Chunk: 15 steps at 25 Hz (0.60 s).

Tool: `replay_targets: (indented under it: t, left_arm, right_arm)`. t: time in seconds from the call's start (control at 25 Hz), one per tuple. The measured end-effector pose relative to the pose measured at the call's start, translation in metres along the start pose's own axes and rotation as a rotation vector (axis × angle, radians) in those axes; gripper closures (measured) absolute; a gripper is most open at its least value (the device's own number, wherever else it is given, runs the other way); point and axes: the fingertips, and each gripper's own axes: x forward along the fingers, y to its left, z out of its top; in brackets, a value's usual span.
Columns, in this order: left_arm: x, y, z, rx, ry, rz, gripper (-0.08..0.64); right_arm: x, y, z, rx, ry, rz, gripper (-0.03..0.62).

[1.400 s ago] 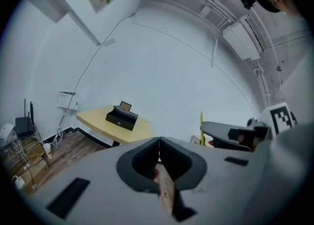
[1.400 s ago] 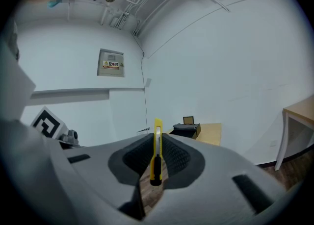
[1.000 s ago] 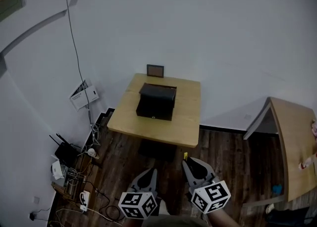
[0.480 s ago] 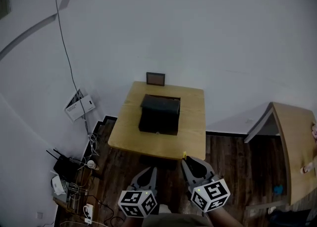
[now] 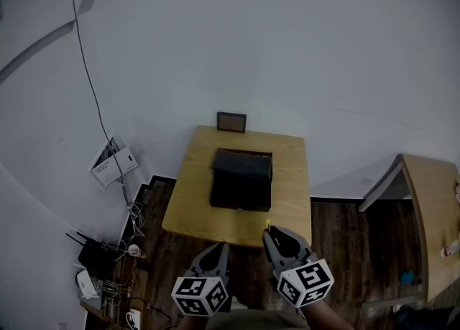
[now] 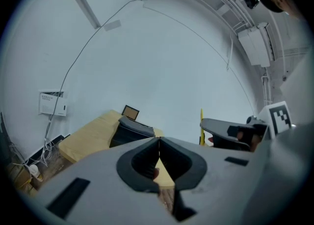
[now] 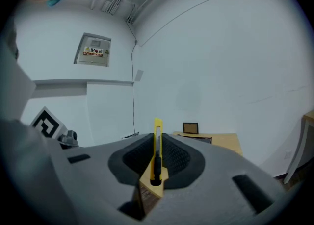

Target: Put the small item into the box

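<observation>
Across the top and middle of the head view runs a white wall (image 5: 287, 48), with a dark plank floor (image 5: 345, 235) along the bottom. At the centre stands a light wooden bench (image 5: 187, 199), pushed against the wall. A second bench (image 5: 435, 206) of the same wood shows at the right edge, well apart from the first.

On the middle of the central bench sits the black box (image 5: 242, 179), with bare wood all round it. I cannot tell whether its lid is up or down.

At the bottom of the frame, nearer than the bench, the two tools point toward it side by side. The left tool (image 5: 219, 251) has its jaws closed tip to tip, with nothing between them. The right tool (image 5: 270, 236) has its jaws narrow and clamped on a yellow knife (image 5: 268, 225). The knife stands upright between the pads, and its tip pokes out past the jaw ends. It is over the floor just short of the bench's near edge, not touching the box.

At the lower left of the head view, a black router (image 5: 92, 255) and loose cables (image 5: 136, 213) lie against the wall. Above them a small white case (image 5: 113, 165) hangs on the wall.

Behind the box, at the bench's far edge, a small dark picture frame (image 5: 231, 121) leans against the wall.
</observation>
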Motion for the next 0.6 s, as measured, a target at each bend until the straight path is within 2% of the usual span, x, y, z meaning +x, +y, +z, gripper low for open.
replay_targets:
  t: [0.6]
  left_arm:
    - [0.035, 0.049, 0.014, -0.005, 0.05, 0.006, 0.557]
  right_arm:
    - [0.067, -0.017, -0.006, 0.021, 0.037, -0.03, 0.551]
